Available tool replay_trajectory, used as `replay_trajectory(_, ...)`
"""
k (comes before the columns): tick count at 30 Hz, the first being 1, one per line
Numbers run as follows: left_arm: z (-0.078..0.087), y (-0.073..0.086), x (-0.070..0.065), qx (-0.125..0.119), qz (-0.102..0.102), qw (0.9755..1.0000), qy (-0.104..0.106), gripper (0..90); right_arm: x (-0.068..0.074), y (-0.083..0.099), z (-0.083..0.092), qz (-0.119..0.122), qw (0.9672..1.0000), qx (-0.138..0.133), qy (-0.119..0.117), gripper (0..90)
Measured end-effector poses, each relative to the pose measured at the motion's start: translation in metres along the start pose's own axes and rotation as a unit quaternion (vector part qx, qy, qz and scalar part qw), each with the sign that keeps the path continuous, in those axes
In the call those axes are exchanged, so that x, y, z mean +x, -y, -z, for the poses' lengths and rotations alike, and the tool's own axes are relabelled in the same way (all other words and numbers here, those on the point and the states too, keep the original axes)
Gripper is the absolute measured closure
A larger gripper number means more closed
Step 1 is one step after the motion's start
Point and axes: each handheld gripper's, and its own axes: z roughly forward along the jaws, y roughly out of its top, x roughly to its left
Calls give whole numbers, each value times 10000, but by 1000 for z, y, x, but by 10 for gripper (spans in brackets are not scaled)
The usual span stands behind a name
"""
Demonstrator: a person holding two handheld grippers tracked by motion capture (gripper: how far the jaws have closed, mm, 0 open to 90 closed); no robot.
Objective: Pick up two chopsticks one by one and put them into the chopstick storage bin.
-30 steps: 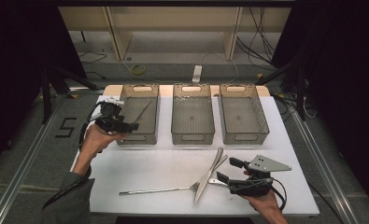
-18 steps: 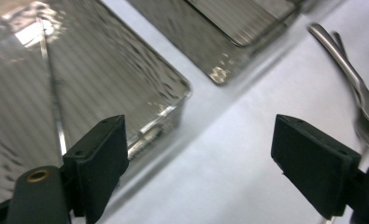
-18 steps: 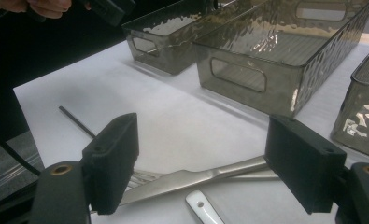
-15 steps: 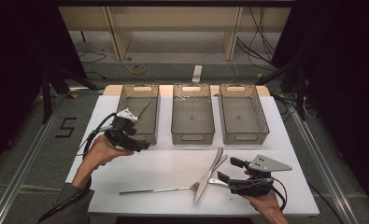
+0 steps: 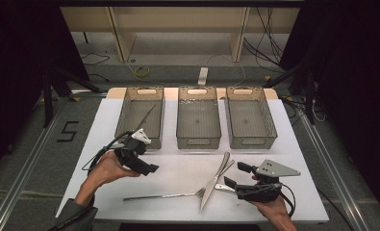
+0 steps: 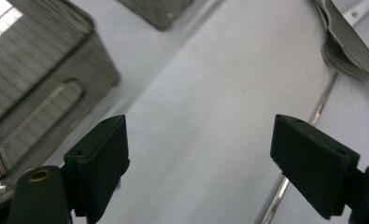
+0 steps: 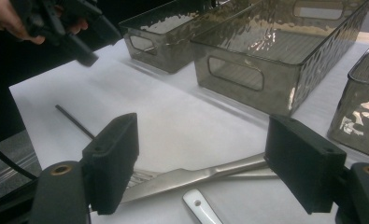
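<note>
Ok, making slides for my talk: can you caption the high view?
Open left gripper above the table, open right gripper beside crossed cutlery, three bins behind.

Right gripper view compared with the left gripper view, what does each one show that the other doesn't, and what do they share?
Right gripper view: the open right gripper above a white handle, with the left gripper farther off. Left gripper view: that gripper's own jaws, which have just been opening with nothing between them, over bare table. Shared: the knife, the fork's handle and grey bins.
</note>
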Motion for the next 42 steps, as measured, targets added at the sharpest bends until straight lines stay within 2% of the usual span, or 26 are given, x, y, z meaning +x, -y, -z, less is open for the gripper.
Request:
replay_trajectory(4,-6,6,-10,220,-133,9996,85,185,1,0,0,31,10000,5,11,269)
replay_trajectory(7,-11,11,-15,393,-153,9991,57,190,1,0,0,40,10000,5,6,269)
replay_trajectory(10,-16,15,-22,662,-341,9972,88,207,1,0,-1,35,10000,17,-7,269)
replay_trajectory(15,-25,20,-32,913,-527,9944,65,233,1,0,-1,41,10000,34,-7,269)
replay_trajectory(18,-29,21,-39,977,-637,9931,120,274,1,0,-1,40,10000,22,-9,269)
replay_trajectory(23,-36,25,-44,1170,-831,9895,168,374,1,0,-1,46,10000,40,-12,269)
replay_trajectory(27,-39,27,-49,1215,-959,9876,263,452,1,0,-1,31,10000,40,-12,269)
replay_trajectory(28,-39,27,-50,1203,-944,9878,288,469,1,0,-1,36,10000,41,-11,269)
replay_trajectory(33,-43,29,-54,1316,-1116,9843,368,545,1,0,-1,53,10000,48,-11,269)
replay_trajectory(42,-45,30,-53,1443,-1107,9823,439,654,1,0,-2,58,10000,55,-20,270)
